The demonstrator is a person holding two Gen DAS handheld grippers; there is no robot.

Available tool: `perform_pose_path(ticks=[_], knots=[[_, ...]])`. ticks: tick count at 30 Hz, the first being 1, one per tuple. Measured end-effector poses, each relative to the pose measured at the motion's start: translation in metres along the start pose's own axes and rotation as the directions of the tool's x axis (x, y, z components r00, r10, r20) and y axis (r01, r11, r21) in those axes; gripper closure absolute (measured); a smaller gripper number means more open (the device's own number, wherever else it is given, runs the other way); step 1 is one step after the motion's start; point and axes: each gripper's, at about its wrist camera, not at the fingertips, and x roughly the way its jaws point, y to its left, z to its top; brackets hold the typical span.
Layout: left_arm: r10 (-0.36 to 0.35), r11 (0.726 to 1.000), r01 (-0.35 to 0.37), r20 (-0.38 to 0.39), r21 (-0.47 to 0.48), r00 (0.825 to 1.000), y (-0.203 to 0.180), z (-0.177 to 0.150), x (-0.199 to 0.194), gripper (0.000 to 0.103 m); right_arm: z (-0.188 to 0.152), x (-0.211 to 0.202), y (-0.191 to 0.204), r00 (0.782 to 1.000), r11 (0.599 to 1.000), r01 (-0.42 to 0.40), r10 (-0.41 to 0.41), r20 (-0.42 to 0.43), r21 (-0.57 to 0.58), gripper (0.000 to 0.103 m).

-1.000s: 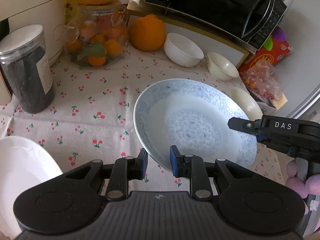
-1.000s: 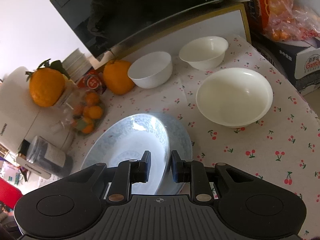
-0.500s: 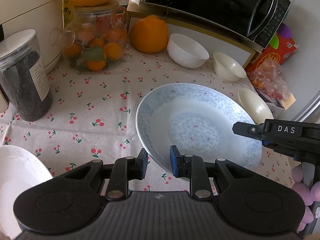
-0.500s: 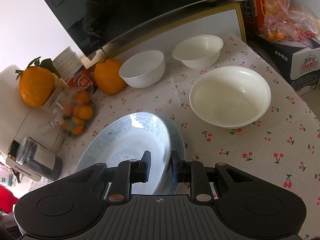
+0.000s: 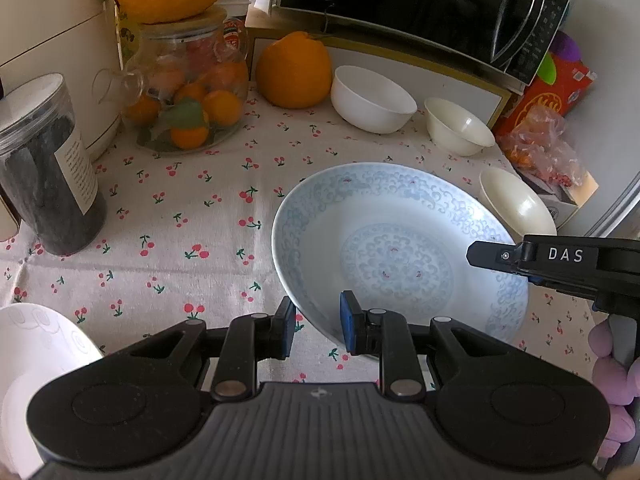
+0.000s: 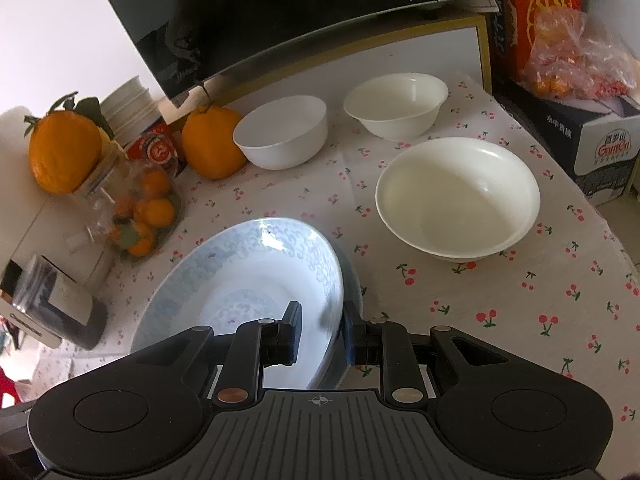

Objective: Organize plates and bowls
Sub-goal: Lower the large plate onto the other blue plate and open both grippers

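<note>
Left wrist view first. Left gripper (image 5: pixel 318 322) straddling the near rim of the blue-patterned plate (image 5: pixel 394 256), rim between the blue pads (image 5: pixel 349 322); whether clamped tight or only close around it, cannot tell. Plate tilted, near edge raised off the cherry-print tablecloth (image 5: pixel 168 216). Right gripper (image 5: pixel 520 264) reaching in from the right, on the plate's right rim. Behind the plate: white bowl (image 5: pixel 372 98), smaller cream bowl (image 5: pixel 458 126), wide cream bowl (image 5: pixel 516 206) seen edge-on at the right. White plate (image 5: pixel 36 360) at the lower left corner. Glass jar of oranges (image 5: pixel 188 88), big orange (image 5: pixel 294 70), dark canister (image 5: pixel 44 164) and microwave (image 5: pixel 420 4) ringing the back.

Over to the right wrist view. Right gripper (image 6: pixel 320 330) clamped on the blue-patterned plate (image 6: pixel 248 284), rim pinched between the two pads, plate tipped steeply with its right edge up. Wide cream bowl (image 6: pixel 456 200) just beyond on the tablecloth (image 6: pixel 540 312), white bowl (image 6: pixel 282 132) and smaller cream bowl (image 6: pixel 396 106) side by side farther back, near the microwave (image 6: pixel 280 12).
</note>
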Motion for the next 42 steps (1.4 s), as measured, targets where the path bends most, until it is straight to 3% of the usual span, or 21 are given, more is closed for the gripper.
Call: perform_pose_path(ticks=[12,29,38,42], knots=[[0.036,0.998,-0.036,0.005,0.049,0.999,-0.006,-0.001,0.002,0.083,-0.001,-0.001,0.012,0.996,0.990,0.085,-0.083,0.022,-0.117,0.082],[0.043,0.996,-0.044,0.014,0.073,0.999,-0.007,-0.002,0.003,0.083,0.001,-0.001,0.010,0.995,0.987,0.095,-0.097,-0.008,-0.129,0.082],[0.033,0.997,-0.034,0.014,0.069,0.999,-0.006,-0.002,0.003,0.082,0.005,-0.014,0.024,0.998,0.980,0.057,-0.053,0.024,-0.192,0.079],[0.035,0.997,-0.036,0.012,0.068,0.999,-0.004,-0.002,0.001,0.072,0.003,-0.012,0.026,0.998,0.978,0.060,-0.060,0.005,-0.201,0.076]])
